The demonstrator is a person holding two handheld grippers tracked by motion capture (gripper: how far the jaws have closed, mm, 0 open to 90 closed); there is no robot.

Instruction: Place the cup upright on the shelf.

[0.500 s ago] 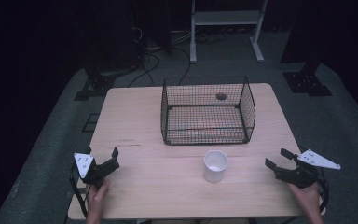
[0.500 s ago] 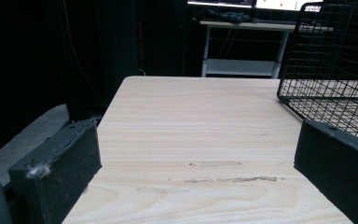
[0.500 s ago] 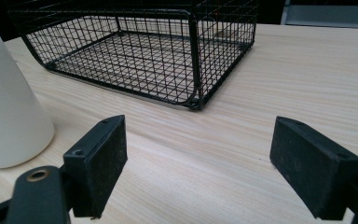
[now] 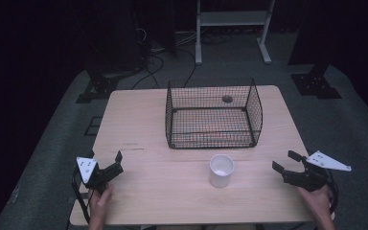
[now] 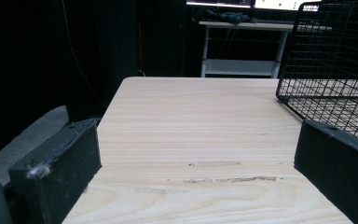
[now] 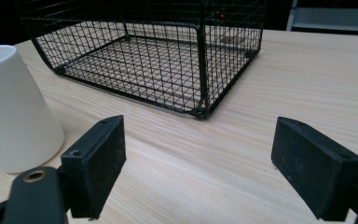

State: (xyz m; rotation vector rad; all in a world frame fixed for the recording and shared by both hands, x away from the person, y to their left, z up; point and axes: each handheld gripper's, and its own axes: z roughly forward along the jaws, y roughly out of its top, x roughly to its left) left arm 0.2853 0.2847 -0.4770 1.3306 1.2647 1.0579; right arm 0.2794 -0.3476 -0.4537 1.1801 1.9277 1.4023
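Nothing is started yet: the cup (image 4: 221, 170) stands untouched near the bench's (image 4: 172, 201) front edge, just before the basket (image 4: 213, 115). Left gripper (image 4: 110, 165) and right gripper (image 4: 283, 162) hover at the front corners, fingers released, empty.

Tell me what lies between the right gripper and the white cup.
Nothing: in the high view, bare wooden table separates the right gripper from the white cup.
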